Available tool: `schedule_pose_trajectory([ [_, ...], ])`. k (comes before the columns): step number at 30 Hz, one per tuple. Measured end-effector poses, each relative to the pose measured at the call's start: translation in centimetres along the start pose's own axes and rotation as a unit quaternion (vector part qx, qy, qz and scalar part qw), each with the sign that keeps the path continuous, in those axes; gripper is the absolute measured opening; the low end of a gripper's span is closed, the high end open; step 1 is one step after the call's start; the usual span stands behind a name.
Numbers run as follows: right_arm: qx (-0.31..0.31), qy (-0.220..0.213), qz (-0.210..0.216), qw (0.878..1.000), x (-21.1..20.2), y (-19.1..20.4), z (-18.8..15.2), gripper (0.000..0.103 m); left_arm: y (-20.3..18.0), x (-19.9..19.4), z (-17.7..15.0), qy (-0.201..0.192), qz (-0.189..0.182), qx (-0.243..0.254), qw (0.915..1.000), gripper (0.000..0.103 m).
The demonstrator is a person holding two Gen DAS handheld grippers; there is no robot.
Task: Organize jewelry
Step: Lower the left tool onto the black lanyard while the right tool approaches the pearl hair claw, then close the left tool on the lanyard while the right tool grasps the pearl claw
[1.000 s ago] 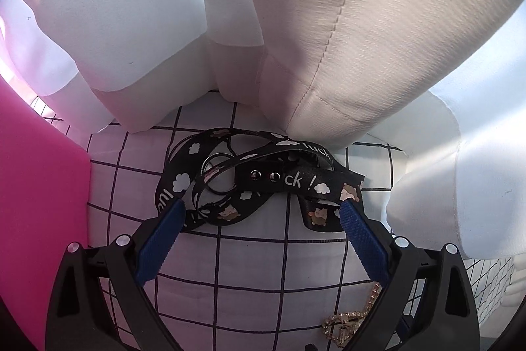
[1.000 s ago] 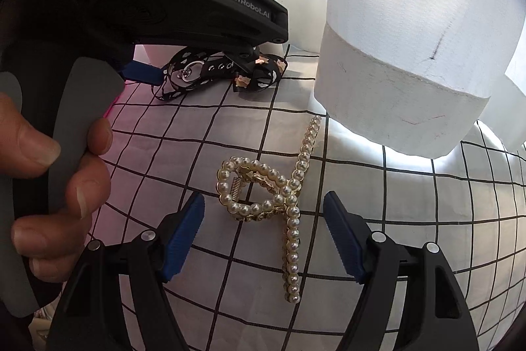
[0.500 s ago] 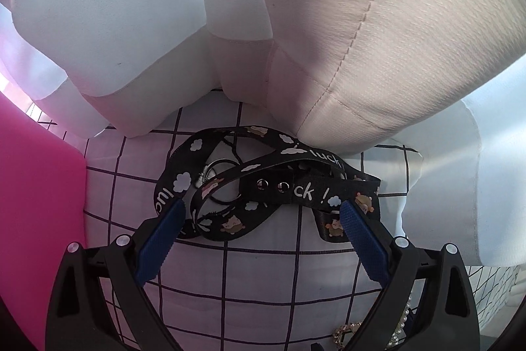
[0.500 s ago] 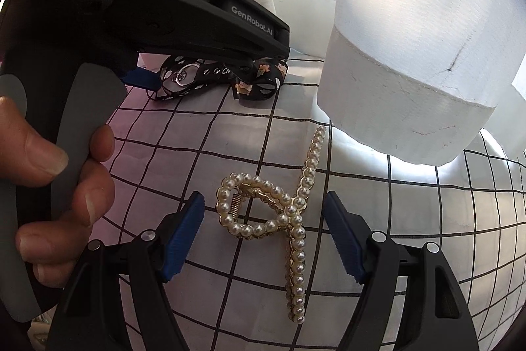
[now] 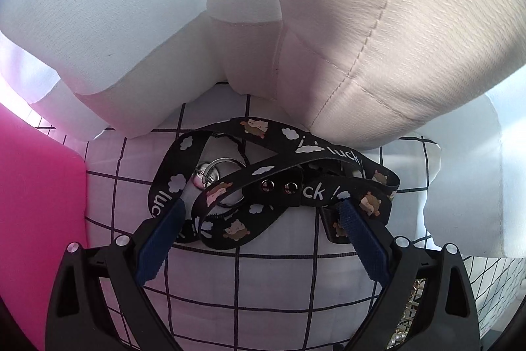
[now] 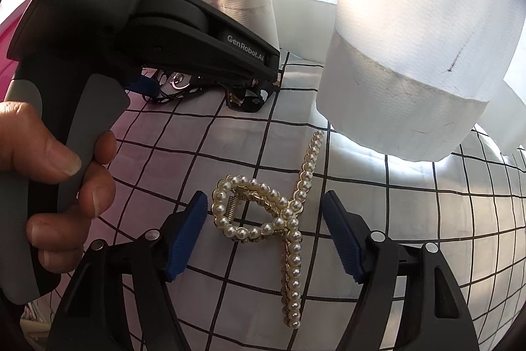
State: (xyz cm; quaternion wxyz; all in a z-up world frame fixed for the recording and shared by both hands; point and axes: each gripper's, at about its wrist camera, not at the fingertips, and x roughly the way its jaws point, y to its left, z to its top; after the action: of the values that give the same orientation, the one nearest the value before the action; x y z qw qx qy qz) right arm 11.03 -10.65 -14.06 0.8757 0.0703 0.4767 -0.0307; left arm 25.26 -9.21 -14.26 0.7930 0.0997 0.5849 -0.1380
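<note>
A black printed lanyard (image 5: 263, 183) with a metal key ring (image 5: 227, 183) lies coiled on the white checked cloth (image 5: 269, 278). My left gripper (image 5: 259, 216) is open, its blue pads on either side of the lanyard's near loops. The lanyard also shows in the right wrist view (image 6: 253, 94), mostly hidden under the left gripper's body (image 6: 157, 38). A pearl hair claw clip (image 6: 279, 216) lies on the cloth. My right gripper (image 6: 266, 232) is open, its pads flanking the clip's looped end.
White curtain folds (image 5: 361, 22) hang down to the cloth just behind the lanyard. A curtain hem (image 6: 411, 87) hangs behind the clip. A pink panel (image 5: 36, 219) stands at the left. A hand (image 6: 49, 186) holds the left gripper's handle.
Both grippers have moved forward and down. The lanyard now sits between the left pads, and the pearl clip sits between the right pads. Both stay open.
</note>
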Motion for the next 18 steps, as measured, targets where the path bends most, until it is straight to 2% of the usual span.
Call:
schedule_pose_trajectory([
  [5, -0.009, -0.004, -0.015, 1.000, -1.1, -0.6, -1.2, 0.057, -0.2, -0.3, -0.7, -0.007, 0.003, 0.001, 1.0000, 0.092],
  [7, -0.006, -0.006, -0.019, 1.000, -1.3, -1.0, -1.3, 0.048, -0.3, -0.5, -0.9, -0.008, 0.003, 0.000, 1.0000, 0.088],
  [8, -0.003, -0.005, -0.014, 1.000, -1.3, -1.3, -1.4, 0.048, -0.5, -0.3, -1.6, -0.009, 0.002, 0.001, 1.0000, 0.086],
  [11, -0.004, -0.006, -0.011, 1.000, -1.6, -1.4, -1.7, 0.048, -0.8, -1.0, -2.0, -0.015, 0.002, 0.004, 0.9999, 0.070],
  [14, 0.002, -0.007, -0.003, 1.000, -2.0, -1.8, -2.0, 0.044, -1.1, -1.7, -2.3, -0.023, 0.005, 0.007, 0.9997, 0.039],
  [15, 0.005, -0.007, 0.000, 1.000, -2.1, -1.9, -2.1, 0.044, -1.2, -1.8, -2.3, -0.025, 0.010, 0.006, 0.9996, 0.022],
  [16, 0.006, -0.007, 0.002, 1.000, -2.2, -2.0, -2.2, 0.043, -1.2, -2.1, -2.3, -0.027, 0.012, 0.004, 0.9996, 0.011],
  [18, 0.013, -0.008, 0.010, 1.000, -2.5, -2.4, -2.3, 0.042, -1.1, -2.2, -2.6, -0.024, 0.000, -0.002, 0.9997, 0.007],
])
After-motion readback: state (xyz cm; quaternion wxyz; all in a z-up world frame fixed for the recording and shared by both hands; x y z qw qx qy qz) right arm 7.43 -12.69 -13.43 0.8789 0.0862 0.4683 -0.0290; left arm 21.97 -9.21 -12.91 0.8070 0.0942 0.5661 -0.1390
